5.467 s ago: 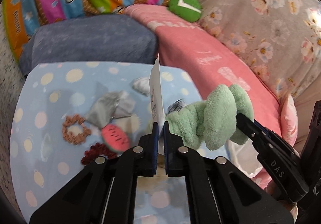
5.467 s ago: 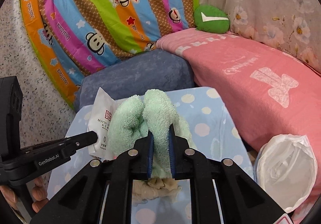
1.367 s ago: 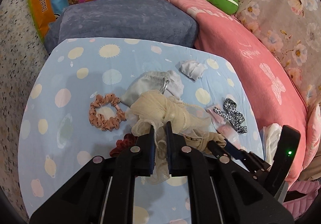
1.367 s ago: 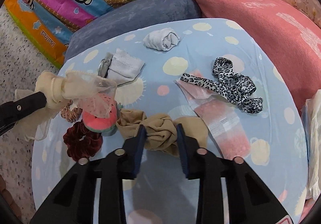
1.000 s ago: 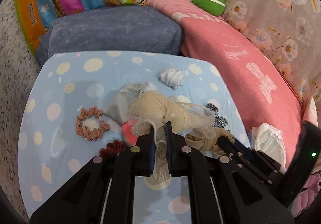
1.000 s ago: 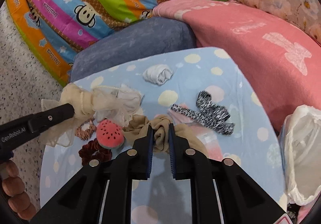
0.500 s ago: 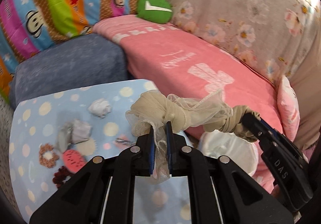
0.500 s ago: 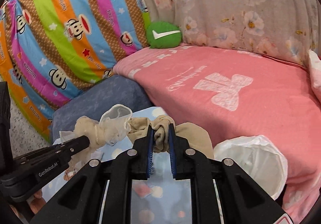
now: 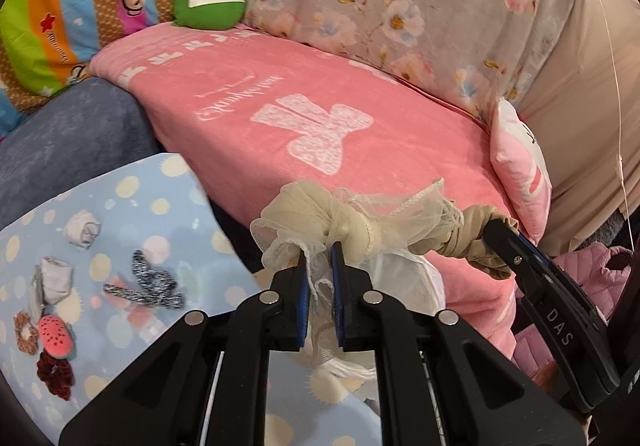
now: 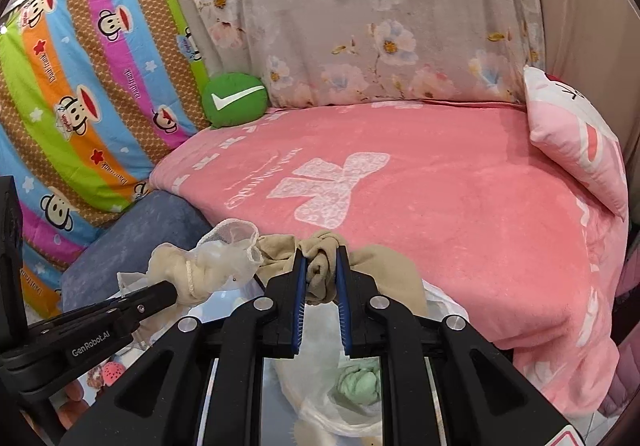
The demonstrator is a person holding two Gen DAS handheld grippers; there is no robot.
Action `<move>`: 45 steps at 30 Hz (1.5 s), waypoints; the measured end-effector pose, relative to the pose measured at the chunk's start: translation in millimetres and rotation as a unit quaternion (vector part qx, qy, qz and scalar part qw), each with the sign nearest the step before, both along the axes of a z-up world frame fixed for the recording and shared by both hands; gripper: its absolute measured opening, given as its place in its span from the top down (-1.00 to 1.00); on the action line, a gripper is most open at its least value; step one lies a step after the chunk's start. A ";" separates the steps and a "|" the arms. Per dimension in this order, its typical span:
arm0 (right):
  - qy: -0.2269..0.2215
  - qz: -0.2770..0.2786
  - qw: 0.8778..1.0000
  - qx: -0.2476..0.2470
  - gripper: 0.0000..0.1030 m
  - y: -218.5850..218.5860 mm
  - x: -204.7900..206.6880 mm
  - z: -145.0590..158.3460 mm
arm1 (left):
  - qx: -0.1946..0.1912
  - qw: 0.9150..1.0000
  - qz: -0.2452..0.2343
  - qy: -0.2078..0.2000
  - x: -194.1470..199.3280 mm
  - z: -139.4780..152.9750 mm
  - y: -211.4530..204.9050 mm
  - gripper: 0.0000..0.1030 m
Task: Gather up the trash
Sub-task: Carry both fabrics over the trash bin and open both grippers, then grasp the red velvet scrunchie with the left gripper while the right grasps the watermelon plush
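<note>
My left gripper (image 9: 319, 266) is shut on a cream mesh cloth bundle (image 9: 352, 218) and holds it in the air over a white trash bag (image 9: 404, 282). My right gripper (image 10: 321, 264) is shut on a tan knotted cloth (image 10: 320, 270), right beside the cream bundle (image 10: 208, 266). The white trash bag (image 10: 320, 402) is open below both grippers, with a green plush thing (image 10: 358, 382) inside. On the blue dotted table (image 9: 132, 346) lie a leopard-print band (image 9: 148, 286), a crumpled white tissue (image 9: 83, 230) and a grey-white cloth (image 9: 56, 278).
A watermelon-shaped thing (image 9: 56, 336), a brown scrunchie (image 9: 25, 332) and a dark red scrunchie (image 9: 54, 372) lie at the table's left. A pink-covered sofa (image 10: 420, 186) lies behind, with a green round cushion (image 10: 234, 98) and a pink pillow (image 10: 572, 138).
Both grippers have swung right from over the table to above the white bag, each still holding its cloth. The two cloths now hang close together.
</note>
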State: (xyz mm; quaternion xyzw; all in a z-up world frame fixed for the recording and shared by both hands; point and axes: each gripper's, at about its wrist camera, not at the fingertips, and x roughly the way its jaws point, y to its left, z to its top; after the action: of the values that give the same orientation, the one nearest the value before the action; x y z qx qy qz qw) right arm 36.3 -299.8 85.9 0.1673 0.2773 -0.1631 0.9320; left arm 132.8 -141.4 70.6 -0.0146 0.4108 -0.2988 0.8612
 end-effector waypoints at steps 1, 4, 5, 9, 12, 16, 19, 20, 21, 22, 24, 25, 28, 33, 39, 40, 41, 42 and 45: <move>0.002 -0.007 1.000 0.002 0.74 -5.9 -3.2 -2.6 | 0.002 1.000 -0.005 -0.002 -1.5 -1.8 -7.5 0.79; 0.007 -0.018 1.000 0.009 0.74 -20.5 -7.7 -10.6 | 0.009 1.000 -0.019 -0.003 -4.6 -7.3 -24.8 0.77; 0.009 -0.022 1.000 0.010 0.74 -24.3 -9.3 -13.0 | 0.011 1.000 -0.020 -0.002 -5.0 -8.9 -28.8 0.77; 0.009 -0.036 0.999 0.016 0.56 -32.7 -12.5 -18.0 | 0.013 1.000 -0.019 -0.003 -5.2 -13.8 -39.7 0.22; 0.001 -0.045 0.999 0.019 0.08 -35.5 -15.2 -18.1 | 0.022 1.000 0.010 -0.019 -5.2 -12.3 -39.5 -0.46; 0.003 -0.039 0.999 0.009 0.07 -32.0 -13.7 -15.3 | 0.024 0.999 0.014 -0.016 0.4 -12.5 -36.6 -0.46; 0.002 -0.032 0.999 0.006 0.01 -26.9 -12.5 -14.2 | 0.024 0.999 0.019 -0.014 2.0 -13.3 -32.5 -0.46; 0.001 -0.030 1.000 0.005 -0.02 -25.2 -11.9 -13.6 | 0.024 0.999 0.020 -0.015 2.2 -13.3 -30.9 -0.46; -0.001 -0.028 1.000 0.005 -0.06 -23.2 -11.7 -13.1 | 0.025 0.999 0.021 -0.015 1.8 -13.3 -29.5 -0.46; -0.001 -0.026 1.000 0.005 -0.06 -20.8 -11.2 -12.8 | 0.026 0.999 0.022 -0.016 1.7 -13.1 -27.5 -0.46; 0.000 -0.021 1.000 0.004 -0.06 -16.8 -9.7 -12.5 | 0.026 0.999 0.026 -0.016 1.6 -13.1 -25.0 -0.46; 0.001 -0.019 1.000 0.003 -0.07 -14.3 -9.5 -12.4 | 0.024 0.999 0.028 -0.014 2.0 -13.0 -22.6 -0.46; 0.001 -0.014 1.000 0.002 -0.13 -8.2 -8.7 -11.8 | 0.021 0.999 0.035 -0.013 2.4 -12.8 -14.8 -0.46; 0.004 -0.002 1.000 0.003 -0.17 5.0 -5.8 -12.9 | 0.014 0.999 0.051 -0.004 4.0 -15.5 4.7 -0.47; 0.012 0.020 1.000 0.001 -0.18 27.7 2.6 -15.2 | 0.013 0.997 0.077 0.004 5.3 -21.4 32.3 -0.49; 0.013 0.025 1.000 0.000 -0.19 33.0 4.6 -15.6 | 0.013 0.997 0.082 0.004 6.0 -22.2 37.4 -0.49; 0.014 0.031 0.999 0.000 -0.19 38.4 6.6 -16.2 | 0.013 0.996 0.087 0.005 6.6 -22.9 43.2 -0.49; 0.016 0.036 0.999 -0.001 -0.19 42.2 8.3 -16.8 | 0.013 0.996 0.093 0.006 7.3 -23.7 49.1 -0.49; 0.020 0.051 0.998 -0.003 -0.19 57.1 14.7 -19.1 | 0.010 0.994 0.107 0.011 9.3 -26.0 65.4 -0.51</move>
State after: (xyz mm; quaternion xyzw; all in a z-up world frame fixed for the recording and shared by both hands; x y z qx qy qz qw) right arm 51.0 -242.7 66.8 0.1464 0.3038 -0.1194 0.9338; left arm 142.1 -76.1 44.6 -0.0537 0.4195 -0.2007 0.8837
